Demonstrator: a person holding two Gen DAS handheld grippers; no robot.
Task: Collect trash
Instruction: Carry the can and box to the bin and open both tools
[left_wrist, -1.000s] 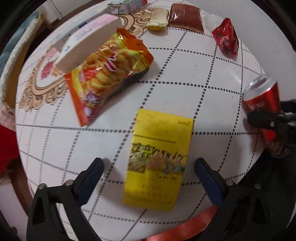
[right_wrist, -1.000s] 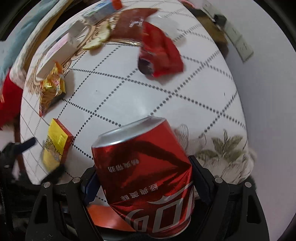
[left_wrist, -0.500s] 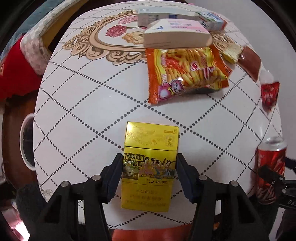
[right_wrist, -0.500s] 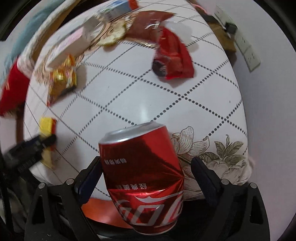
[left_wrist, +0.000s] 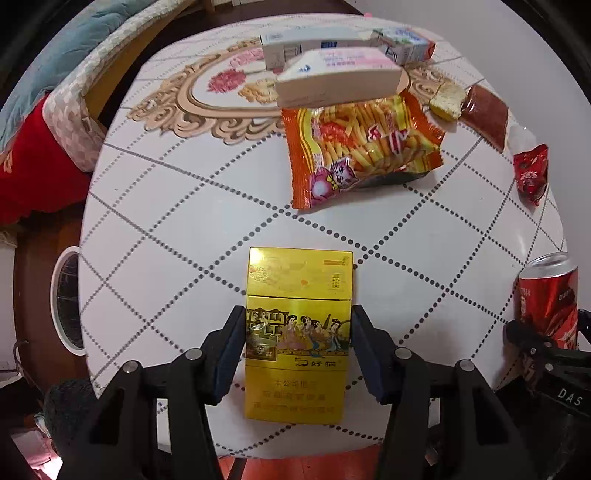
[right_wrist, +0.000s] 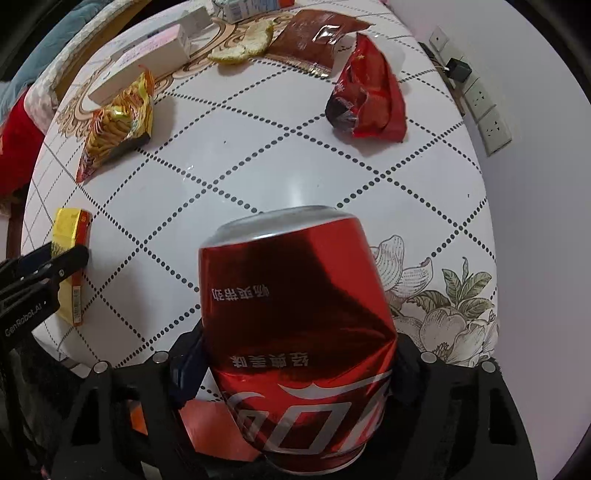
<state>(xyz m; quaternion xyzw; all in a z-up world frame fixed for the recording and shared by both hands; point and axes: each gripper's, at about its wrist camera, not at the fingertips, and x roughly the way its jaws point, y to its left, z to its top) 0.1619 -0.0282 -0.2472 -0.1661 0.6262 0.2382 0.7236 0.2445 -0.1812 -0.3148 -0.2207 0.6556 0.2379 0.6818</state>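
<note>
My left gripper (left_wrist: 297, 347) is shut on a yellow cigarette pack (left_wrist: 299, 325), which lies at the near edge of the round white table (left_wrist: 184, 236). The pack also shows in the right wrist view (right_wrist: 68, 258). My right gripper (right_wrist: 295, 369) is shut on a dented red cola can (right_wrist: 299, 314), upright at the table's near right edge; the can also shows in the left wrist view (left_wrist: 546, 295).
An orange snack bag (left_wrist: 358, 151), white boxes (left_wrist: 340, 77), a small carton (left_wrist: 402, 44), peel (right_wrist: 243, 44), a brown wrapper (right_wrist: 317, 37) and a red wrapper (right_wrist: 369, 96) lie further back. A wall with sockets (right_wrist: 487, 110) stands to the right.
My left gripper closed on the yellow pack and pulled back as the view swung. My right gripper, open around the can, closed onto it.
</note>
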